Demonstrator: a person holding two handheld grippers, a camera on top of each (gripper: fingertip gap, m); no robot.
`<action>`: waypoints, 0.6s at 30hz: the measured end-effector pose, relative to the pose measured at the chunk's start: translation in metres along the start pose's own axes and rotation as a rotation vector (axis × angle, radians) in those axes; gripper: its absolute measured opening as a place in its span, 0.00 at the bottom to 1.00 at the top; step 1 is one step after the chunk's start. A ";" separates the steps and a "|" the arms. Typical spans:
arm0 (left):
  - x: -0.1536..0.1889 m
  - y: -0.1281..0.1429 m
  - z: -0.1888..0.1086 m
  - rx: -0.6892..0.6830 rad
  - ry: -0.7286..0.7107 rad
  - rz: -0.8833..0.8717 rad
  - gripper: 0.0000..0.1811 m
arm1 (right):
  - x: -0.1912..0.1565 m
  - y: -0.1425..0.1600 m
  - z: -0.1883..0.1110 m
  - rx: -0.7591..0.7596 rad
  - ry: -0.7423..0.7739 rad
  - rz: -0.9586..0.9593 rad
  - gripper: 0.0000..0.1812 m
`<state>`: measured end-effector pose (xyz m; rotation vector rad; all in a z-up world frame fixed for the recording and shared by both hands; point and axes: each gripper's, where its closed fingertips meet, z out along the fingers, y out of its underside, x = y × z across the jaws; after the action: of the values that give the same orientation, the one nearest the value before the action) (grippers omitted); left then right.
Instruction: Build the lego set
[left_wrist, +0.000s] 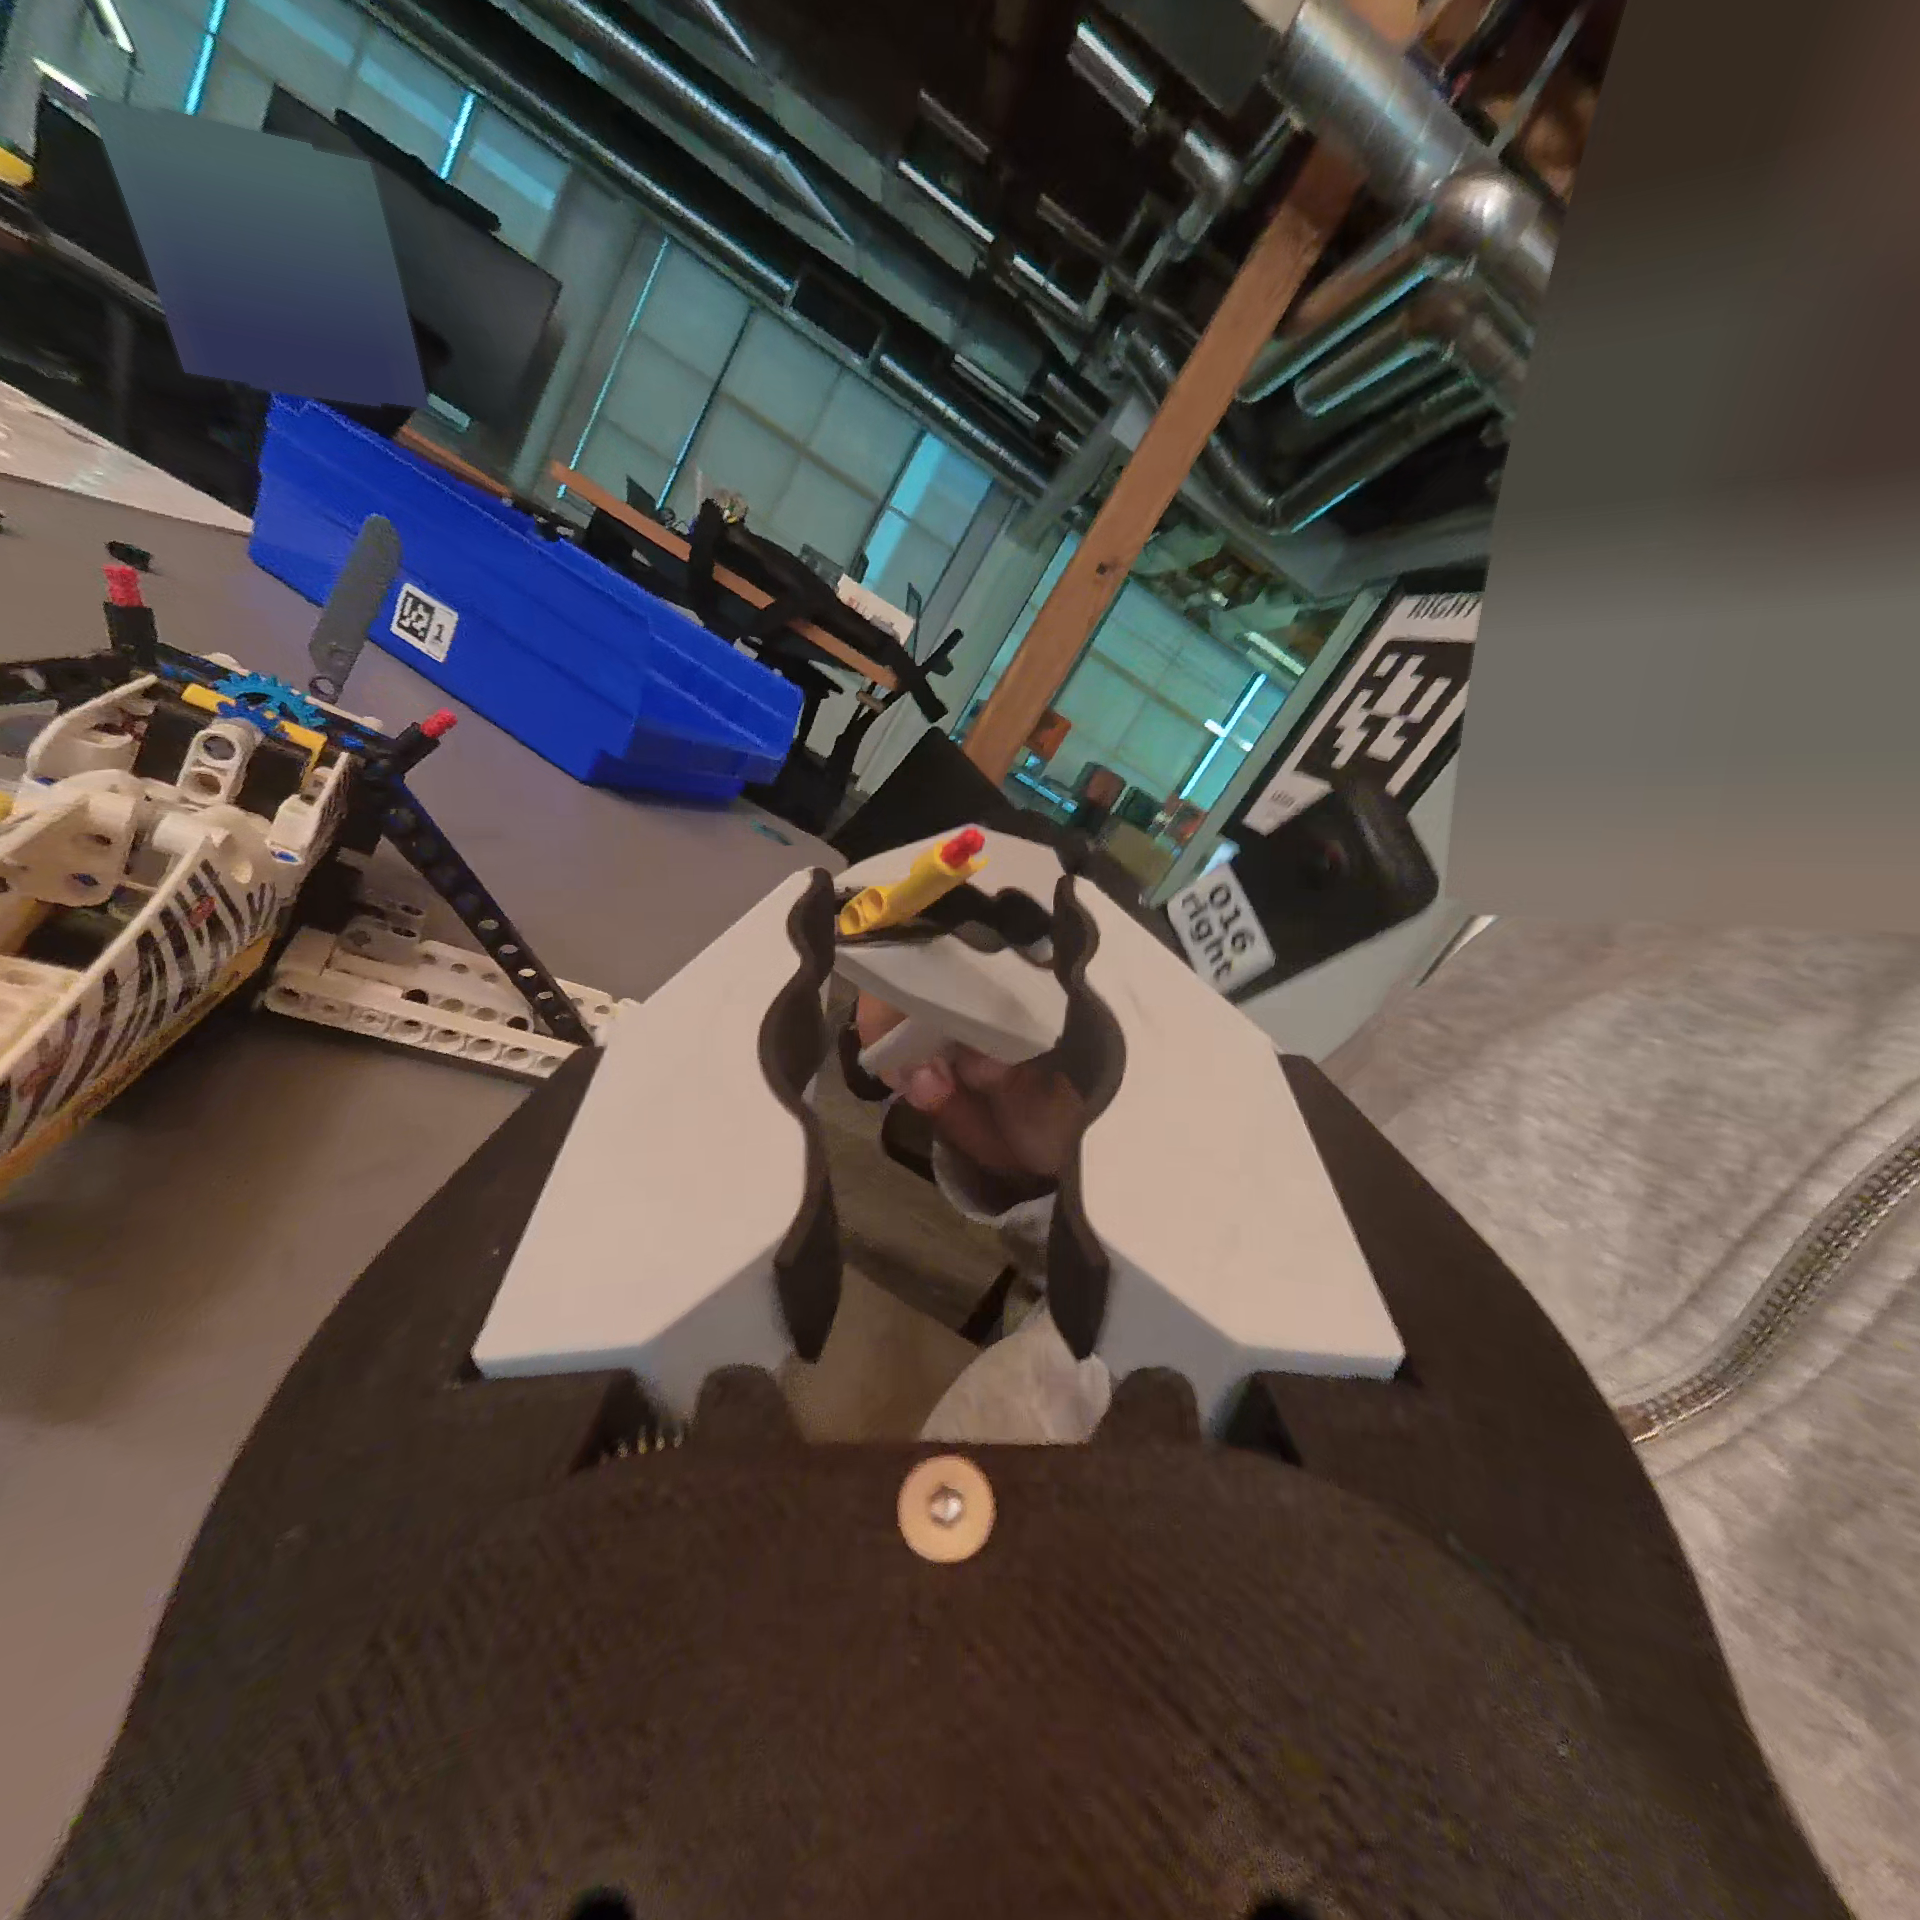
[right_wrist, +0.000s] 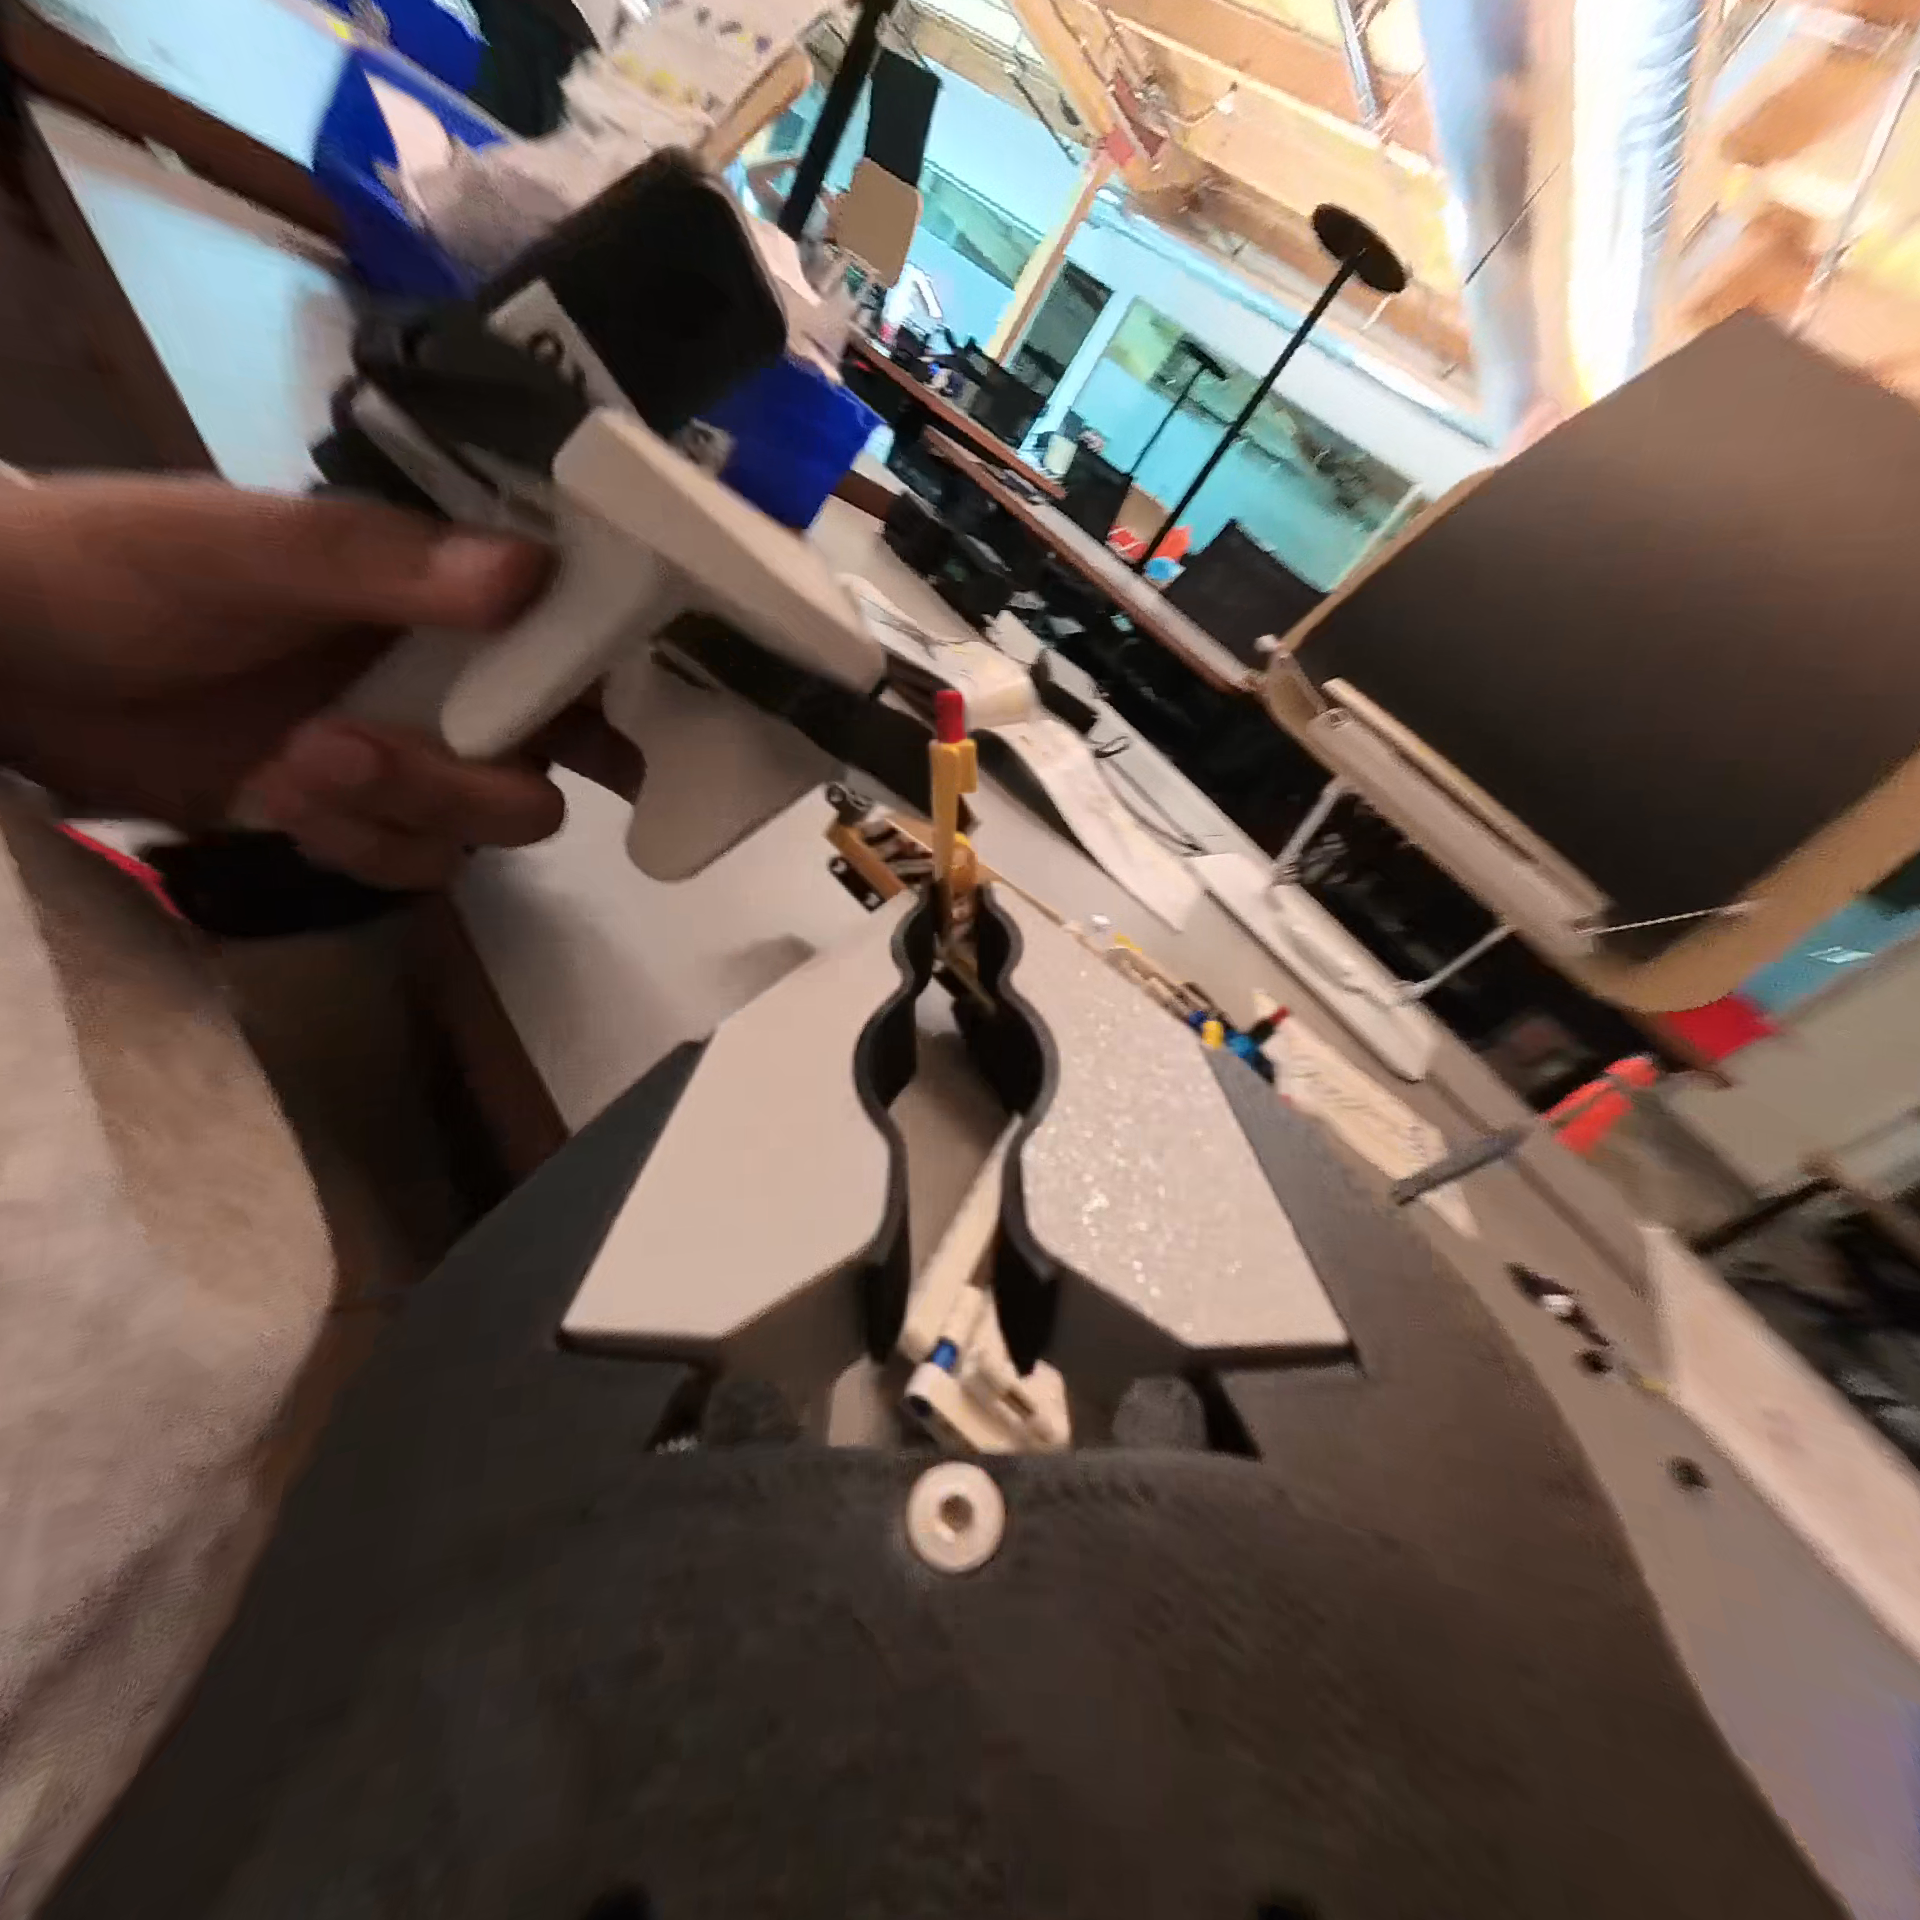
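The right gripper (right_wrist: 951, 935) was clenched on a yellow piece (right_wrist: 951, 800) with a red tip at frame centre. The left gripper (left_wrist: 940, 914) stood spread apart, holding nothing. The half-built lego car (left_wrist: 156, 831) sat on the grey table (left_wrist: 623, 831), left edge, near a blue bin (left_wrist: 540, 644).
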<state>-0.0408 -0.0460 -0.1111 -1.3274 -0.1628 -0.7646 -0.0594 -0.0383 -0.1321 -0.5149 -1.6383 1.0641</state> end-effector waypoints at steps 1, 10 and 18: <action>0.000 -0.003 -0.001 0.018 0.012 -0.026 0.22 | 0.002 0.002 0.000 -0.007 0.033 -0.067 0.03; -0.002 -0.011 -0.007 0.060 0.095 -0.188 0.04 | 0.003 -0.002 -0.008 0.026 0.123 -0.484 0.03; 0.005 -0.002 -0.003 0.007 0.101 -0.113 0.14 | 0.007 -0.005 -0.010 0.032 0.140 -0.511 0.03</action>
<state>-0.0387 -0.0510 -0.1076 -1.2777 -0.1610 -0.9235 -0.0513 -0.0316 -0.1242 -0.1284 -1.5139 0.6569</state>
